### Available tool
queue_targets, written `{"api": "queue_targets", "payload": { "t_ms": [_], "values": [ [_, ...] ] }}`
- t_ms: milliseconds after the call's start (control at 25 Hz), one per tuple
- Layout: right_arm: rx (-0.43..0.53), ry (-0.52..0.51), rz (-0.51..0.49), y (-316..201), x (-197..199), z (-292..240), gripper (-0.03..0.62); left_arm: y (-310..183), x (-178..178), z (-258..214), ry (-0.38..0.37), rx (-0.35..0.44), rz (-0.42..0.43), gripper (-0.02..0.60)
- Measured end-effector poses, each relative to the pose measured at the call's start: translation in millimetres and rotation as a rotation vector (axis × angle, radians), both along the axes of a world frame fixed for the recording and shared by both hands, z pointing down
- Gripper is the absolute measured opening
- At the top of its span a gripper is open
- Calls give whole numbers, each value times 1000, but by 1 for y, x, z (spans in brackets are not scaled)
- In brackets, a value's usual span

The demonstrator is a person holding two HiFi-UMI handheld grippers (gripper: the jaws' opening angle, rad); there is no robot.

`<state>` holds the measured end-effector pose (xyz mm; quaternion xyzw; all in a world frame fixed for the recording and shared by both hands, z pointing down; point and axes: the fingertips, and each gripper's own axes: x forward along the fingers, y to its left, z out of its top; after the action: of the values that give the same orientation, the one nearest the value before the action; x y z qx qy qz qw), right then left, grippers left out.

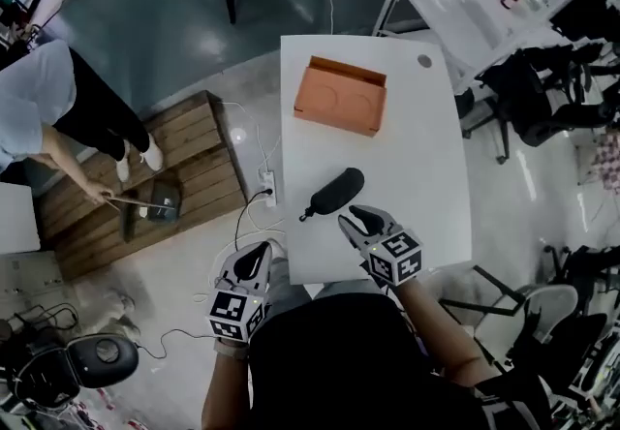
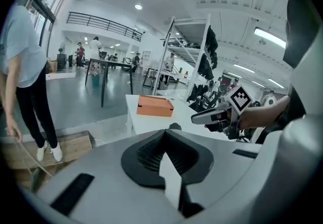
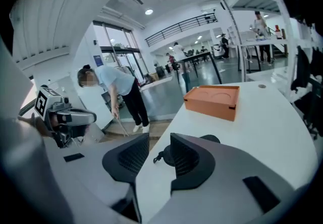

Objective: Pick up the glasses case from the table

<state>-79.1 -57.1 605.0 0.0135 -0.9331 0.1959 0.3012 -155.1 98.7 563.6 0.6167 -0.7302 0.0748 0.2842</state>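
Right gripper (image 1: 354, 218), lower centre of the head view: we note its jaws slightly apart, with nothing pressed between them. Its tips sit over the near part of the white table (image 1: 417, 142).

Left gripper (image 1: 257, 256), lower left of centre: jaws together and empty, just off the table's lower left corner.

Glasses case (image 1: 336, 191): dark, oblong, lying flat on the table just above the right gripper's tips, untouched. In the right gripper view we see it beyond the gap between the jaws.

Orange box (image 1: 341, 94): further up the table, well apart from the case.

A person (image 1: 39, 94) stands at the left edge, beside a wooden pallet (image 1: 189, 162).
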Motion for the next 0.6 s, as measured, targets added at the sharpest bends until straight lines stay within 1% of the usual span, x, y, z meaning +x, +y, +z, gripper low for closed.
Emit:
{"api": "queue_targets", "payload": {
  "t_ms": [160,200,280,400,600],
  "values": [
    [-25,80,162,-11,-7,28,178,-8,-17,7,24,-13,117,18],
    [-32,100,206,-13,-9,35,198,-10,-21,10,32,-16,142,18],
    [-55,133,299,-20,-11,50,258,-14,-28,14,44,-20,191,18],
    [-105,163,440,-30,-14,69,316,-19,-36,21,58,-31,264,18],
    [-167,198,691,-42,-11,97,374,-20,-51,32,65,-48,379,18]
  ]
}}
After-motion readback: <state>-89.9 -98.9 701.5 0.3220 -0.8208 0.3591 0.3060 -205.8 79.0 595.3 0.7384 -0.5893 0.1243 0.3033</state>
